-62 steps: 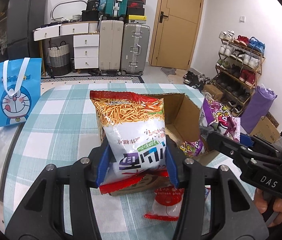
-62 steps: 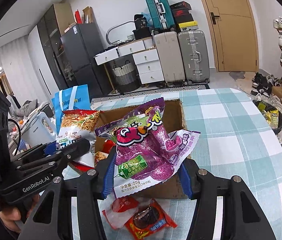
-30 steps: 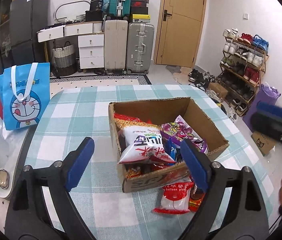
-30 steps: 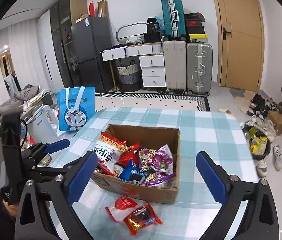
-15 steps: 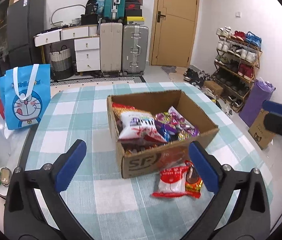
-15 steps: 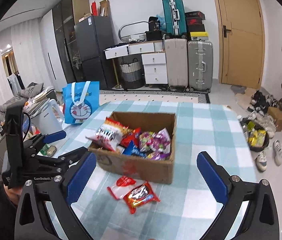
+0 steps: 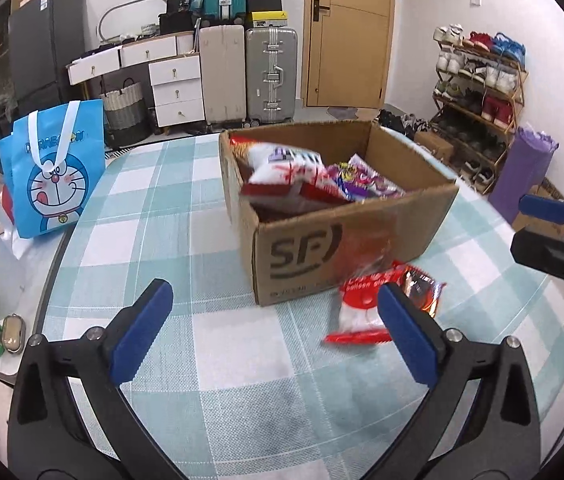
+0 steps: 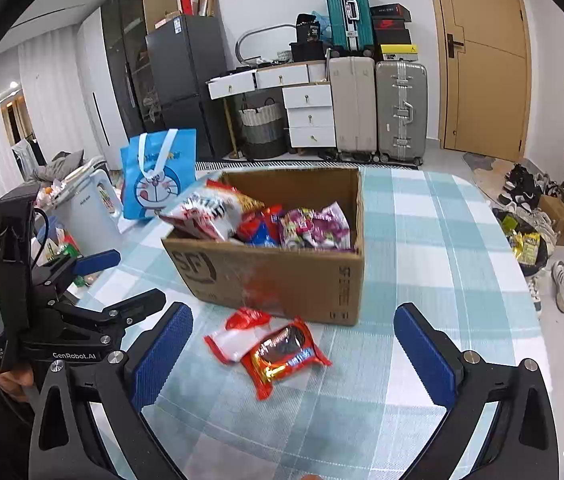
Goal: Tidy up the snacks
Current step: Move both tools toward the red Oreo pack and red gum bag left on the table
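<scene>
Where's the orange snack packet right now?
The orange packet lies on the table just in front of the box, overlapping the white-and-red packet, between the right gripper fingers in its view.

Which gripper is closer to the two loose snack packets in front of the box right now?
Right, narrowly. The right gripper, open, brackets the loose snack packets between its fingers. The left gripper, also open, faces bare tablecloth; the packets sit by its right finger.

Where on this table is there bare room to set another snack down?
Bare cloth lies left of the cardboard box, toward the blue bag, and right of it in the right wrist view. Crowded: the box front, where two packets lie.
</scene>
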